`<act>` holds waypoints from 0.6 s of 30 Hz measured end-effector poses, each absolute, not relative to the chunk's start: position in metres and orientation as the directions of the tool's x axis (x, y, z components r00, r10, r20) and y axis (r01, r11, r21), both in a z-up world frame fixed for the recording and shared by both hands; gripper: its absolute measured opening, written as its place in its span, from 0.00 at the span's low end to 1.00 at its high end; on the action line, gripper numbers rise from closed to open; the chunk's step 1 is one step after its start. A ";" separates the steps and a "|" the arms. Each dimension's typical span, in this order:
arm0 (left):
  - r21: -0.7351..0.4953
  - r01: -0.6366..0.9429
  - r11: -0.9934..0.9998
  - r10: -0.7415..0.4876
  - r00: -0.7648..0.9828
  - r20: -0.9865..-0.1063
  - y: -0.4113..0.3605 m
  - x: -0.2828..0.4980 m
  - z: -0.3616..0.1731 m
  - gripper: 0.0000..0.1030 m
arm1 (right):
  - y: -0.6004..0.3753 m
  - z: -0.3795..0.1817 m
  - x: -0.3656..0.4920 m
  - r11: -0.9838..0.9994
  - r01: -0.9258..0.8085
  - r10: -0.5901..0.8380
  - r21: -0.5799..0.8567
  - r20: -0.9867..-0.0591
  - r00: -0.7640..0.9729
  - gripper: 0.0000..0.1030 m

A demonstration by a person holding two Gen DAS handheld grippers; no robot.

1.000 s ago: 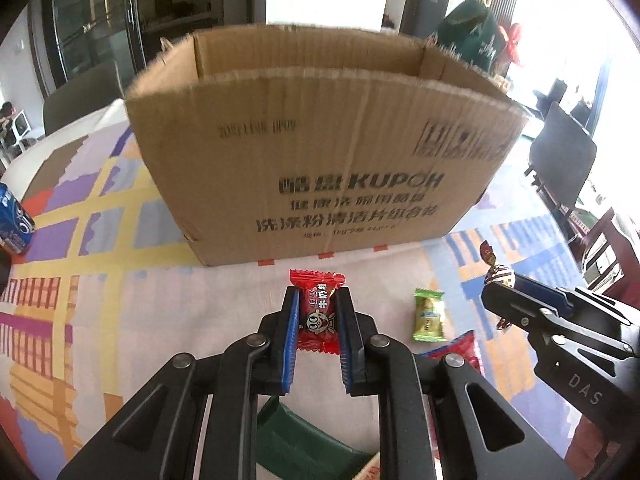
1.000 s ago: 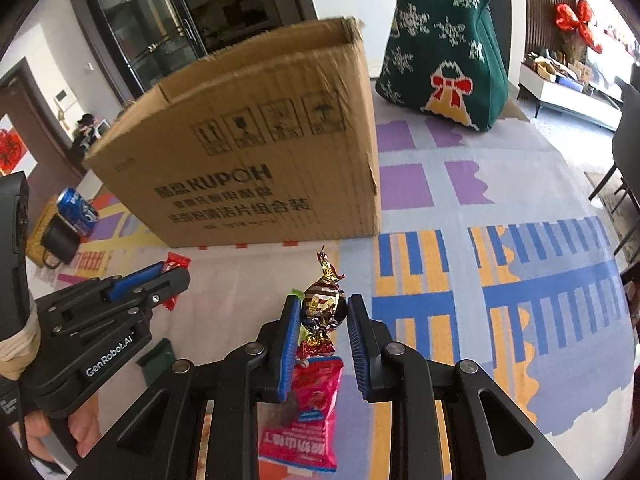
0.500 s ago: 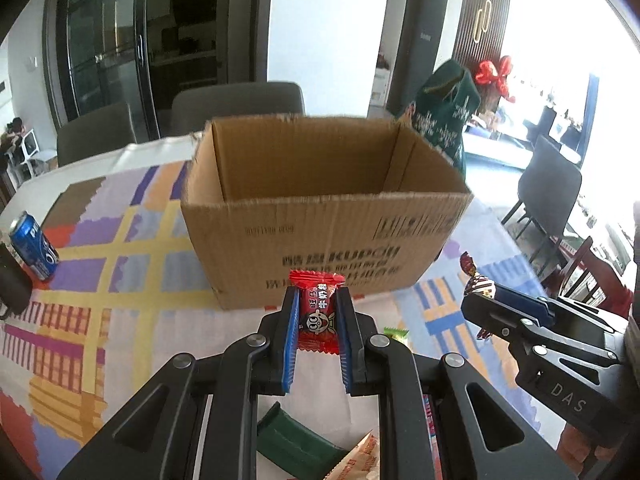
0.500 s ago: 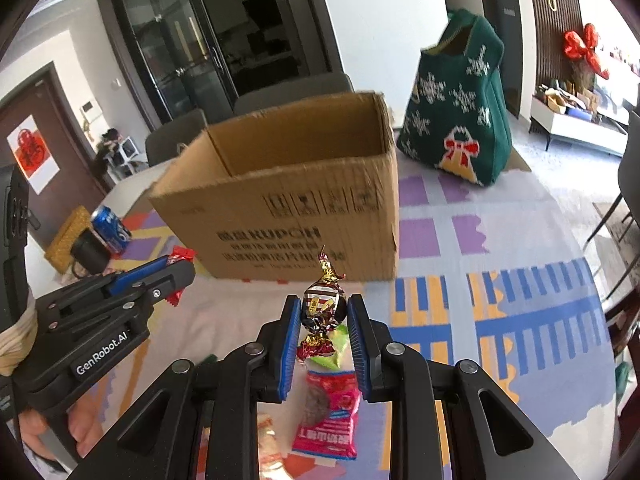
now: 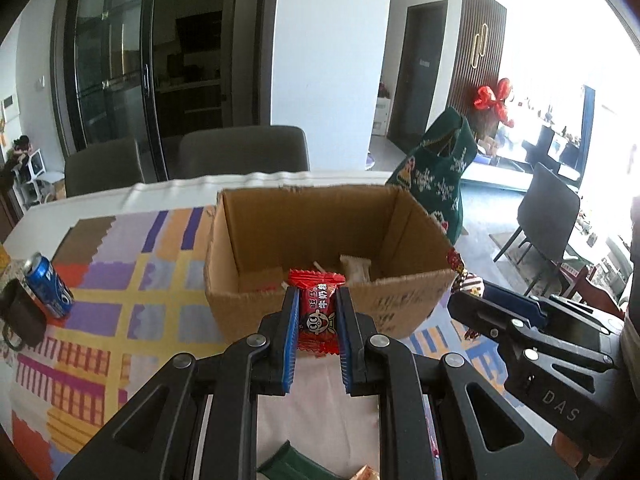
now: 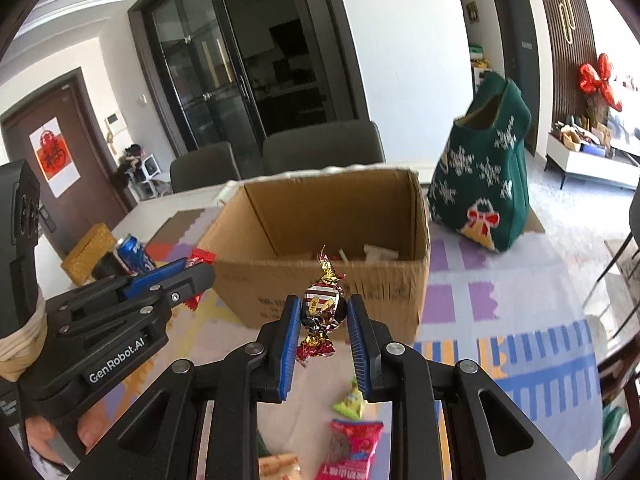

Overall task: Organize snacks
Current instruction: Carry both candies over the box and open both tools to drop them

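The left claw [image 5: 317, 320] pinches a red milk-candy packet [image 5: 318, 309] and the right claw [image 6: 323, 322] clamps a striped foil-twisted chocolate [image 6: 321, 305], both before the open cardboard box [image 5: 320, 236].

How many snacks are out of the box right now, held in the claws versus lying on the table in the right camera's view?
Held in claws: 2, the red candy and the foil candy
Lying on table: 3, green packet, pink packet, orange wrapper
Total: 5
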State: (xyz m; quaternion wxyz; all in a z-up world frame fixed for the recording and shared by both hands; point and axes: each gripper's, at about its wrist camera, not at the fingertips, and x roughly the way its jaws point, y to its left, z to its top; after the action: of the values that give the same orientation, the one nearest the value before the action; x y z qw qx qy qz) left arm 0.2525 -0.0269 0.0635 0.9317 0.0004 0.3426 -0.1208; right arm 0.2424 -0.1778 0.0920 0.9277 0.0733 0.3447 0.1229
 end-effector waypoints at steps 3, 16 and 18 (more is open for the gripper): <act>-0.073 0.224 0.972 -0.219 0.746 -0.628 -0.026 0.258 0.070 0.18 | -0.177 0.101 0.250 0.960 -0.184 0.277 0.211 -0.607 0.745 0.25; -0.058 0.208 0.976 -0.199 0.761 -0.618 -0.020 0.296 0.081 0.18 | -0.172 0.121 0.291 0.962 -0.205 0.272 0.181 -0.581 0.767 0.25; -0.054 0.208 0.977 -0.196 0.759 -0.621 -0.020 0.302 0.080 0.18 | -0.171 0.121 0.297 0.963 -0.205 0.269 0.174 -0.583 0.767 0.25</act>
State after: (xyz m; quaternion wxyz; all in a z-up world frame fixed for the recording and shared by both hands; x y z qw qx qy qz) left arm 0.3018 -0.0197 0.0801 0.9377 0.0089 0.3302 -0.1077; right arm 0.2970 -0.1706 0.1211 0.9386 0.0501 0.3172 0.1263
